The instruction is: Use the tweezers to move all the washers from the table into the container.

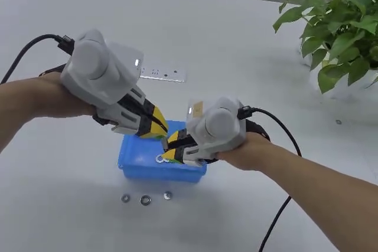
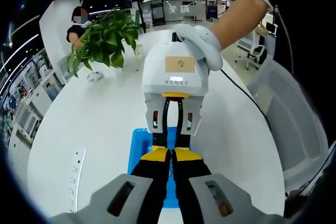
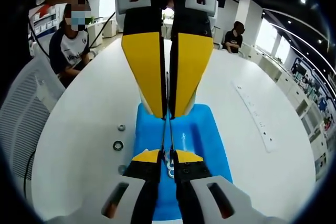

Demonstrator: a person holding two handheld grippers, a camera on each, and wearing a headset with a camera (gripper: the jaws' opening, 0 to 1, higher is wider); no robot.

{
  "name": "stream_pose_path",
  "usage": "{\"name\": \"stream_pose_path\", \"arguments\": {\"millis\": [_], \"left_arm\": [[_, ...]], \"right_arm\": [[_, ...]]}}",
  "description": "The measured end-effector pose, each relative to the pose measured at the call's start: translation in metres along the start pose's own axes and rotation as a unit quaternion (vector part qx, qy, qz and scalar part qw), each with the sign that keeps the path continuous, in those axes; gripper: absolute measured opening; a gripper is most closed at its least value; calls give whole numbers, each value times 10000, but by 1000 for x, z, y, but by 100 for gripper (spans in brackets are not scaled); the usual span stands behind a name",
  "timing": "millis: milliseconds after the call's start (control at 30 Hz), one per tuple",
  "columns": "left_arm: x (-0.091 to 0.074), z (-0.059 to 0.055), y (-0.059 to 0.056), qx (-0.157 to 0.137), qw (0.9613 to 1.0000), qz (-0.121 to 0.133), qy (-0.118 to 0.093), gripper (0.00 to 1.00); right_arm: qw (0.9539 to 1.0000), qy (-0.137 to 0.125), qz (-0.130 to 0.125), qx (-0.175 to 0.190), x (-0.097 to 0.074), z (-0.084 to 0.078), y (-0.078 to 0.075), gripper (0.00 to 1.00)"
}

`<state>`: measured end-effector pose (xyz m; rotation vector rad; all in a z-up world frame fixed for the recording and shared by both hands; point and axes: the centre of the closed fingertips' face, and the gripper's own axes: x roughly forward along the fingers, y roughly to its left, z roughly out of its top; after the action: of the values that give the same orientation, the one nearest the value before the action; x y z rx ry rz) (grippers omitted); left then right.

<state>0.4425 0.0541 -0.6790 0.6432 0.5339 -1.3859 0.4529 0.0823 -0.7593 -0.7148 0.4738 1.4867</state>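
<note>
Left gripper (image 2: 171, 153): jaws pinched almost together. From the right gripper view they are clamped on the upper stretch of the tweezers (image 3: 167, 114).
Right gripper (image 3: 168, 157): jaws drawn in tight on either side of the tweezers' lower end, pressing the thin arms. It faces the left gripper head-on, tips close to tips.
Tweezers: a slim metal pair running straight from one set of yellow jaws to the other, with the points aimed down into the blue tray.
Washer at the tips (image 3: 170, 170): one small ring right at the tweezers' end, over the blue floor. Pinched or lying loose, I cannot tell.
Container (image 1: 162, 173): a shallow blue tray directly under both pairs of jaws, in the middle of the bench.
Loose washers (image 1: 145, 200): three in a short row on the table, just beside the container's near wall and apart from each other.
Table (image 1: 236, 45): a broad white top.
Power strip (image 1: 162, 74): lying flat on the table beyond the left gripper.
Plant (image 1: 339, 22): a leafy green plant at the far right edge, well apart from the work.
</note>
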Motion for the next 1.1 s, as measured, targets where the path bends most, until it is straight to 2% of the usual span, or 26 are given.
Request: {"name": "stream_pose_path", "arguments": {"millis": [400, 833, 1100], "left_arm": [[-14, 15, -10, 147, 9999, 82, 19, 6], [-26, 28, -31, 262, 9995, 154, 36, 6], [-27, 29, -46, 262, 9995, 152, 51, 6]], "right_arm": [[9999, -18, -125, -93, -15, 16, 7, 11], [9996, -7, -215, -207, -28, 28, 24, 11], [9996, 6, -200, -219, -30, 29, 39, 11]]}}
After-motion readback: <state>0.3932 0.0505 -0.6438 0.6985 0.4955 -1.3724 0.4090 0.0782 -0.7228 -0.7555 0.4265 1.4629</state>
